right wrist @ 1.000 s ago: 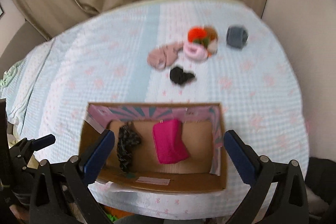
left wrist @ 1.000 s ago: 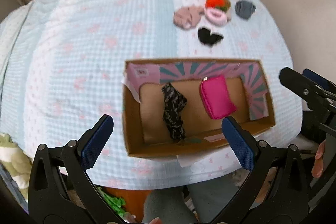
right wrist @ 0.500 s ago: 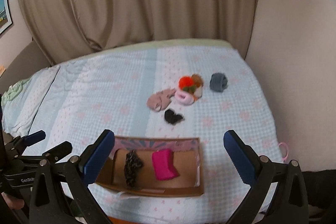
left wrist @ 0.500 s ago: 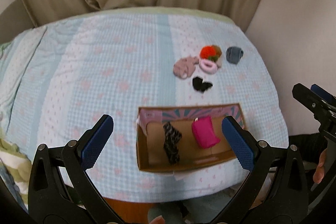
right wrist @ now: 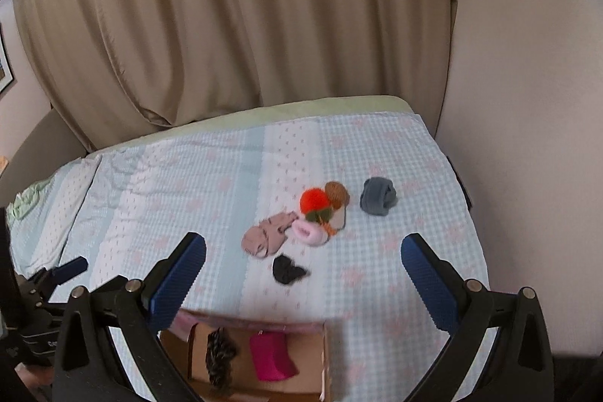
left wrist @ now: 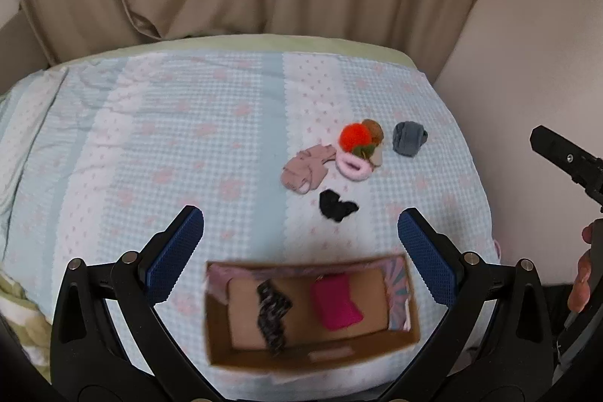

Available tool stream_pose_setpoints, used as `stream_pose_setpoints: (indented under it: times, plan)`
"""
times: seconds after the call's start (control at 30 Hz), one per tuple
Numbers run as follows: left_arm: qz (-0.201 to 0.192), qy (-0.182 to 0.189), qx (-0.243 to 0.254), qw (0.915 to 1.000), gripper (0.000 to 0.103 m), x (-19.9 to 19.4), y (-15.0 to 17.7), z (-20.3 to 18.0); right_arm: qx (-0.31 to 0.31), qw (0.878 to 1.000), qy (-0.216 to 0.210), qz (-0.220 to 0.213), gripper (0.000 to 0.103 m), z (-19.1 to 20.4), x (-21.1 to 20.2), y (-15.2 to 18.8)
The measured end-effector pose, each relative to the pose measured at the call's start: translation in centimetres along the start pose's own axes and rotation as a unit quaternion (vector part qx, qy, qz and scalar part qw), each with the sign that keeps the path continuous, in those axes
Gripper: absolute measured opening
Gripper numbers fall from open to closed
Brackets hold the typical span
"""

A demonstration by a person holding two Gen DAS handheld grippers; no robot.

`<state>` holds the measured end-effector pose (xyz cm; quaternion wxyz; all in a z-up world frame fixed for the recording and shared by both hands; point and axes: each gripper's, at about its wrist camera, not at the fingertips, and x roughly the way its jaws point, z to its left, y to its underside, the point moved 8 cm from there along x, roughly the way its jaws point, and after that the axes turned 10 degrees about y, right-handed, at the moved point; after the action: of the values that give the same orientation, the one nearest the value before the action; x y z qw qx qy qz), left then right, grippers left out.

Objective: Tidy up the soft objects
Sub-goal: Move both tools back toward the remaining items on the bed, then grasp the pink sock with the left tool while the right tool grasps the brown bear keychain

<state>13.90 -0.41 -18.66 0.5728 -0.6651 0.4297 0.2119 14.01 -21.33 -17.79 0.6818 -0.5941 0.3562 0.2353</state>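
Note:
A cardboard box point(left wrist: 218, 345) sits at the bed's near edge; it also shows in the right wrist view point(right wrist: 326, 360). It holds a magenta pouch point(left wrist: 336, 302) and a black patterned scrunchie point(left wrist: 272, 315). Further back lie a pink sock point(left wrist: 305, 170), a black item point(left wrist: 335, 206), a pink fuzzy ring point(left wrist: 352, 167), an orange pompom point(left wrist: 355, 136) and a grey sock point(left wrist: 408, 138). My left gripper point(left wrist: 300, 260) is open and empty, above the box's far side. My right gripper point(right wrist: 303, 274) is open and empty, over the black item point(right wrist: 287, 270).
The bed point(left wrist: 169, 138) has a light blue checked cover. Beige curtains point(right wrist: 245, 25) hang behind it and a wall point(right wrist: 527, 100) runs along its right side. A green blanket point(left wrist: 15, 307) lies at the left edge.
Both grippers have lifted and drawn back from the box; the box has dropped low in both views and the curtains have come into sight. Both stay open.

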Motion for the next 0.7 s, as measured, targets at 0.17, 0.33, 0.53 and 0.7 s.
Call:
stream_pose_setpoints:
  times: [0.17, 0.33, 0.53, 0.7]
  plan:
    - [0.009, -0.006, -0.02, 0.9997, 0.103, 4.3, -2.9, -1.0, -0.011, 1.0, -0.015, 0.017, 0.103, -1.8, 4.4, -3.1]
    - [0.027, -0.015, -0.033, 0.999, 0.103, 9.5, -5.5, -0.5, -0.02, 0.999, -0.029, 0.036, 0.103, -2.9, 9.8, -5.6]
    - [0.068, -0.022, -0.031, 0.997, 0.103, 16.3, -6.8, 1.0, -0.004, 0.996, -0.042, 0.075, 0.103, -3.6, 17.3, -7.1]
    - [0.104, -0.018, -0.025, 0.9942, 0.103, 21.8, -6.7, 2.5, -0.009, 0.995, -0.053, 0.085, 0.099, -3.2, 23.9, -8.4]
